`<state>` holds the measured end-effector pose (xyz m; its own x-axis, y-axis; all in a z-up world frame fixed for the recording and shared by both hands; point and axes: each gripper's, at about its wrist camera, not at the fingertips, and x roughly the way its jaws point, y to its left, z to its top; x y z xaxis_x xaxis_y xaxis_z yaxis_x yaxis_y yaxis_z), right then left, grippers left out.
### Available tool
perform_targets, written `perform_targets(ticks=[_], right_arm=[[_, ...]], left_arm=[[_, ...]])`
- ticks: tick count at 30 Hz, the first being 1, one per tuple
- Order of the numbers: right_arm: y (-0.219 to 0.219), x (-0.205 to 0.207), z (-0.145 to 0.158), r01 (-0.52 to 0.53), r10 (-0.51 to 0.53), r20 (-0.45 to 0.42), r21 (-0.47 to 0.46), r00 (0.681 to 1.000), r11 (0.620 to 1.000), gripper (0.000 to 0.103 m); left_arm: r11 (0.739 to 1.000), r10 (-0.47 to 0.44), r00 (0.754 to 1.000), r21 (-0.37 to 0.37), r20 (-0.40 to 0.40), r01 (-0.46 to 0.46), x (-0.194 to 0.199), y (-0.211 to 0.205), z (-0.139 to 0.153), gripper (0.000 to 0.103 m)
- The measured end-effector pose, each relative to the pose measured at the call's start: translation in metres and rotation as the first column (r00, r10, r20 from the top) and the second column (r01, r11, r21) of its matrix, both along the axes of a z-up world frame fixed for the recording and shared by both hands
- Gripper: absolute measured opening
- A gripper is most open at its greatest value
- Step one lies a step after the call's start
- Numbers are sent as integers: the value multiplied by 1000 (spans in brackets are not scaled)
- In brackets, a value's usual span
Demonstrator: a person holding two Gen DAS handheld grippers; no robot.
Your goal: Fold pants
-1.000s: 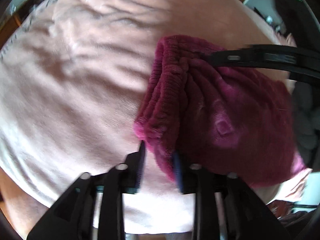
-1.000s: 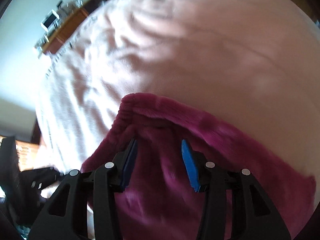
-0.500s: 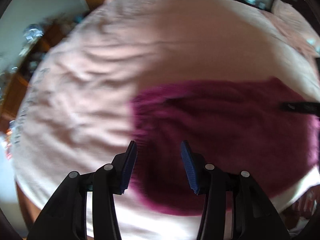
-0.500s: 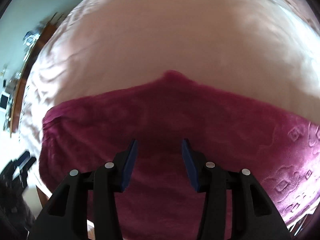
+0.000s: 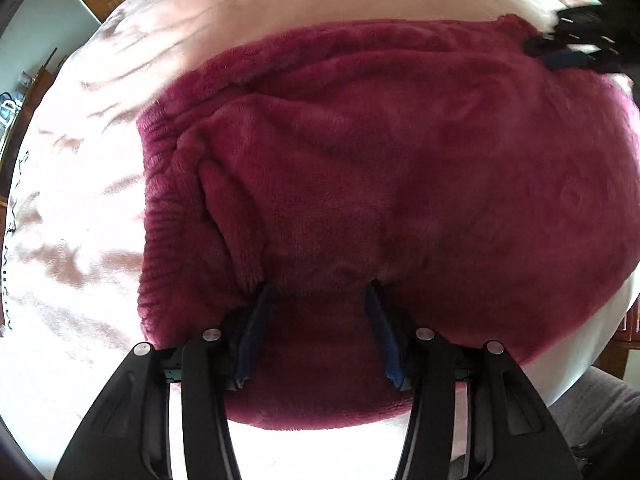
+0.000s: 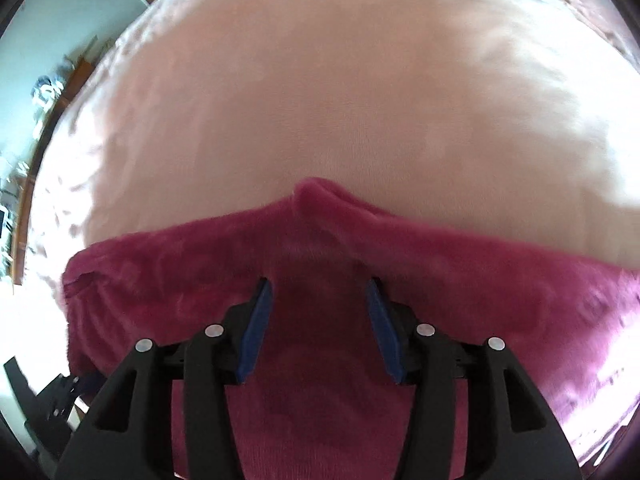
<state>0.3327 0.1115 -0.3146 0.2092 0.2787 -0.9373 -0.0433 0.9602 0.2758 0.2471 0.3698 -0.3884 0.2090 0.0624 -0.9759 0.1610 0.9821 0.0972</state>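
The left hand-held gripper (image 5: 318, 292) is spread wide, its blue pads (image 5: 252, 336) low over the maroon fleece pants (image 5: 400, 168), gripping nothing. The right hand-held gripper (image 6: 318, 288) is likewise spread above them. The pants lie bunched on a pink bed cover (image 6: 340, 100). Dark lettering (image 5: 12, 240) along its edge is unreadable.

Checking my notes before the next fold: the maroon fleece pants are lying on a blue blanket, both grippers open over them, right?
Not quite: the blanket is pale pink, as the right wrist view shows. The maroon fleece pants do lie on it, both grippers' jaws open.
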Motion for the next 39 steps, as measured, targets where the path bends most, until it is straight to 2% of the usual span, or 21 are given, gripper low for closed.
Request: perform_targets(ticks=[2, 6, 12, 15, 22, 25, 27, 28, 32, 34, 37, 39], right_arm=[[-18, -16, 14, 29, -30, 23, 14, 999, 999, 51], [-57, -51, 30, 93, -93, 39, -3, 995, 996, 51], [-160, -98, 32, 267, -267, 18, -10, 964, 964, 51], [-213, -115, 27, 363, -363, 5, -18, 932, 932, 51], [-364, -163, 27, 561, -561, 17, -53, 828, 826, 51], [-426, -183, 25, 643, -643, 15, -35, 766, 765, 51], [-465, -196, 23, 690, -689, 14, -10, 724, 724, 51], [-482, -202, 23, 703, -703, 14, -1, 711, 711, 51], [-538, -215, 20, 735, -736, 20, 14, 677, 677, 51], [-549, -214, 12, 741, -741, 5, 16, 671, 671, 51], [-578, -228, -7, 757, -755, -62, 25, 653, 653, 51], [-591, -237, -14, 774, -769, -94, 45, 633, 631, 51]], left_arm=[[1000, -7, 1000, 12, 15, 7, 6, -5, 10, 51], [996, -78, 993, 54, 84, 73, 16, -29, 37, 51], [979, -198, 969, 67, 144, 190, 29, -101, 62, 51], [972, -235, 961, 48, 148, 230, 28, -143, 67, 51], [936, -352, 927, 33, 130, 351, 19, -254, 70, 51], [918, -394, 913, -8, 109, 397, 13, -308, 65, 53], [908, -410, 910, -63, 71, 414, 17, -337, 54, 55], [905, -414, 908, -74, 60, 418, 17, -350, 50, 55], [888, -455, 890, -52, 40, 456, 27, -401, 31, 55], [879, -474, 880, -39, 26, 475, 34, -425, 19, 56], [856, -517, 855, -31, -39, 516, 41, -463, -5, 62], [855, -517, 853, 0, -73, 519, 47, -476, -20, 62]])
